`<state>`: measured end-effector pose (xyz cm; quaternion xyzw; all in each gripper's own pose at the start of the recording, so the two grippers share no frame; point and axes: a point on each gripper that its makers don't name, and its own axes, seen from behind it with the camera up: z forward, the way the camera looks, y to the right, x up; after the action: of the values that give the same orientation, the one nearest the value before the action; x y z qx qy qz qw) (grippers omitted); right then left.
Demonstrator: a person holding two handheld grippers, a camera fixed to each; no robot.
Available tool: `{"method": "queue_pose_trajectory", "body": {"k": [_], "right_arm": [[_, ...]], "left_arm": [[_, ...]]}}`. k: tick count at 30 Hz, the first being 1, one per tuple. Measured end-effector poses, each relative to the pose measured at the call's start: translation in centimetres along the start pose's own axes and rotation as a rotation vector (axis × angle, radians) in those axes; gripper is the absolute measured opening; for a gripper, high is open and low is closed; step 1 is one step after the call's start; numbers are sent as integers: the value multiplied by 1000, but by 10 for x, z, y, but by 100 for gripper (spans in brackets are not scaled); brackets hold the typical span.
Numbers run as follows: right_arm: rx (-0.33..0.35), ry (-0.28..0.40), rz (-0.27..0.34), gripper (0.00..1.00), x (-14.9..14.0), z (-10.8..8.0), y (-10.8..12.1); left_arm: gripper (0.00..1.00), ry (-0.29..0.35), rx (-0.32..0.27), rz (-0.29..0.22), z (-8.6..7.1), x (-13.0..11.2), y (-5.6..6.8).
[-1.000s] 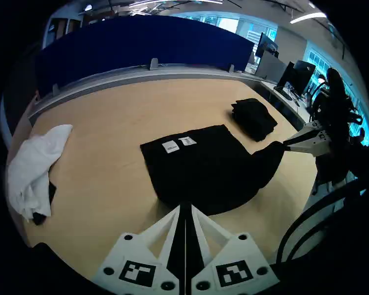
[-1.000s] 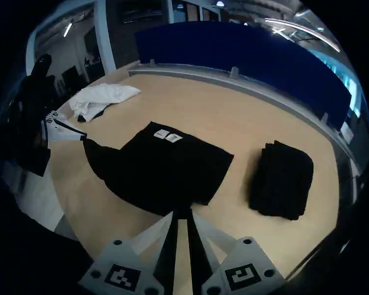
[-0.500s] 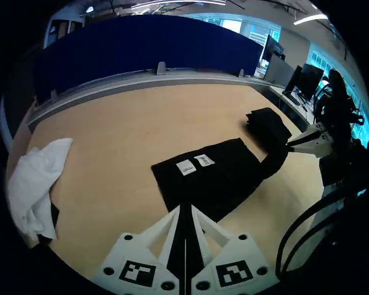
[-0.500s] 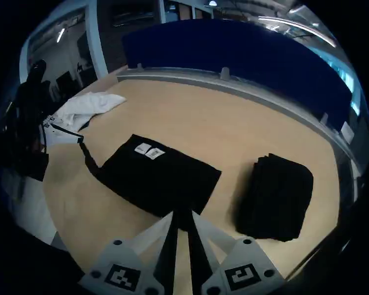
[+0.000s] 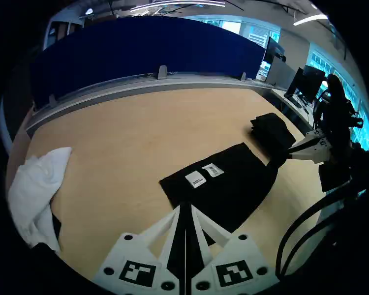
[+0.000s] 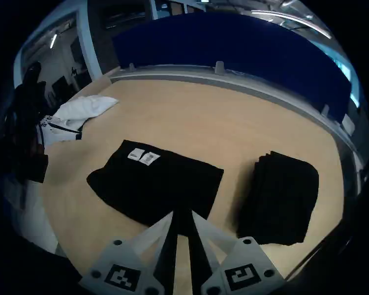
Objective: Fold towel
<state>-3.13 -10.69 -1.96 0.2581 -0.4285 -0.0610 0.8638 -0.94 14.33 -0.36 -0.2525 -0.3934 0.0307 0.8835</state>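
A black towel with two white labels lies almost flat on the wooden table. My left gripper is shut, and the towel's near edge runs in between its fingertips. In the left gripper view the right gripper holds the towel's far right corner just above the table. In the right gripper view the same towel reaches my right gripper, which is shut on its near edge. Farther off, the left gripper hangs above the towel's left corner; I cannot make out cloth between them.
A stack of folded black towels sits beside the towel. A crumpled white towel lies at the other end of the table. A blue partition lines the far edge. A person in dark clothes holds the grippers.
The lifted corners have come down: the towel no longer hangs in strips from the grippers and lies flatter and narrower. Both grippers stay shut.
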Motion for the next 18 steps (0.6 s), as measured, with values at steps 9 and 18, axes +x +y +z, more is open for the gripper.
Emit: {"method": "queue_pose_trajectory", "body": {"k": [9, 18], "right_arm": [[-2, 1, 0, 12, -1, -1, 0], [-2, 3, 2, 12, 0, -1, -2]], "left_arm": [[1, -18, 8, 4, 5, -11, -2], [1, -30, -17, 2, 10, -16, 5]]}}
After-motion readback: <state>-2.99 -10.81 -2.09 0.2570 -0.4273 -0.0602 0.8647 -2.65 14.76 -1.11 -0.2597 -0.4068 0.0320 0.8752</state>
